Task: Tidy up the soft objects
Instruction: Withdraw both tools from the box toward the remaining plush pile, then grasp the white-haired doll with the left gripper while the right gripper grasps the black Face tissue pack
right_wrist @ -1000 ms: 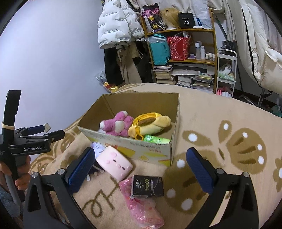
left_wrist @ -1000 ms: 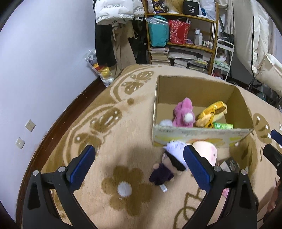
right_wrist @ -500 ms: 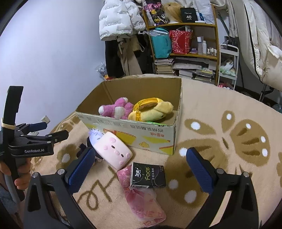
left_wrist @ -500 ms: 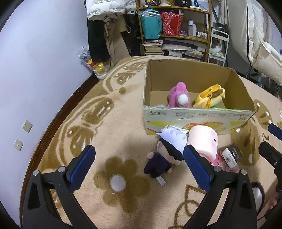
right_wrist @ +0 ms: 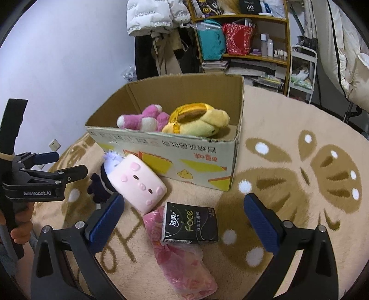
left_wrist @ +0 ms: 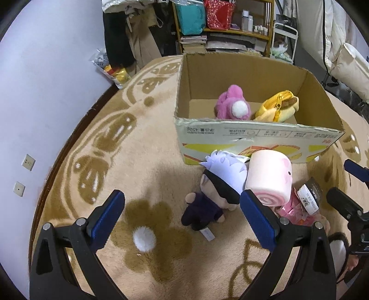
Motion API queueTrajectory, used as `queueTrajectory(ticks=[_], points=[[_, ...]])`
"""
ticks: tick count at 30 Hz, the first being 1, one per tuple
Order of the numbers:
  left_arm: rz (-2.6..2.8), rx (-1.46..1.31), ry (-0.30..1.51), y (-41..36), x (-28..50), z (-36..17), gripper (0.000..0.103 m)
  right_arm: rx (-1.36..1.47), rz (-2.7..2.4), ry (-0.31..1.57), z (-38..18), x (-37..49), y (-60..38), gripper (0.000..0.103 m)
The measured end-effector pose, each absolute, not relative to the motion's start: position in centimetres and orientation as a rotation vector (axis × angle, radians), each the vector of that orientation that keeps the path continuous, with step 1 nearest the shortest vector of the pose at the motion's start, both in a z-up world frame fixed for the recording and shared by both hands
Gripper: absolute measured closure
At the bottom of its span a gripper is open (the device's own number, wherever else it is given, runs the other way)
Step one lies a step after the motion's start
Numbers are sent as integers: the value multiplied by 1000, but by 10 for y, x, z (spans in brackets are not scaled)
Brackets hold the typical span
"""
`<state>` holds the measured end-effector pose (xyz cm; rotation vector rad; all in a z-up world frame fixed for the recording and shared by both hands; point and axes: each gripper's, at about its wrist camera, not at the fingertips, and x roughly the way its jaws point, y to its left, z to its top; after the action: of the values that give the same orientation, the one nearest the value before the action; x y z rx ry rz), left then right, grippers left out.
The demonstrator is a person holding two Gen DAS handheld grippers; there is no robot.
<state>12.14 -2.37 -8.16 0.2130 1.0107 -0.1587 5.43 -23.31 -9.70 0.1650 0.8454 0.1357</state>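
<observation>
An open cardboard box (left_wrist: 256,135) (right_wrist: 175,153) stands on the carpet and holds a pink plush (left_wrist: 233,107) (right_wrist: 143,117) and a yellow plush (left_wrist: 276,108) (right_wrist: 198,120). In front of it lie a white-haired doll in dark clothes (left_wrist: 214,191) (right_wrist: 103,180), a pink pig cushion (left_wrist: 268,177) (right_wrist: 138,182), a black tissue pack (right_wrist: 190,223) (left_wrist: 309,200) and a pink plastic packet (right_wrist: 182,256). My left gripper (left_wrist: 182,217) is open, low over the carpet just before the doll. My right gripper (right_wrist: 182,217) is open above the tissue pack.
A beige carpet (left_wrist: 143,161) with brown patterns covers the floor. A white wall (left_wrist: 46,92) runs along the left. A shelf unit (right_wrist: 244,39) with bags, books and bottles and hanging coats (right_wrist: 156,16) stand behind the box. A white cart (right_wrist: 302,71) is at the right.
Both grippers have moved down and closer to the toys in front of the box. Both stay open. The toys have not moved.
</observation>
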Motion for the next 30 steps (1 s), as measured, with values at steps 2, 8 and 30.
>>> queueTrajectory(ticks=[2, 8, 30], points=[[-170, 213, 1023, -26, 124, -85, 4, 168, 136, 860, -102, 57, -234, 0], [-213, 218, 1070, -28, 131, -94, 4, 179, 133, 897, -114, 64, -237, 0], [-280, 214, 1198, -32, 158, -134, 4, 234, 139, 984, -147, 88, -247, 0]])
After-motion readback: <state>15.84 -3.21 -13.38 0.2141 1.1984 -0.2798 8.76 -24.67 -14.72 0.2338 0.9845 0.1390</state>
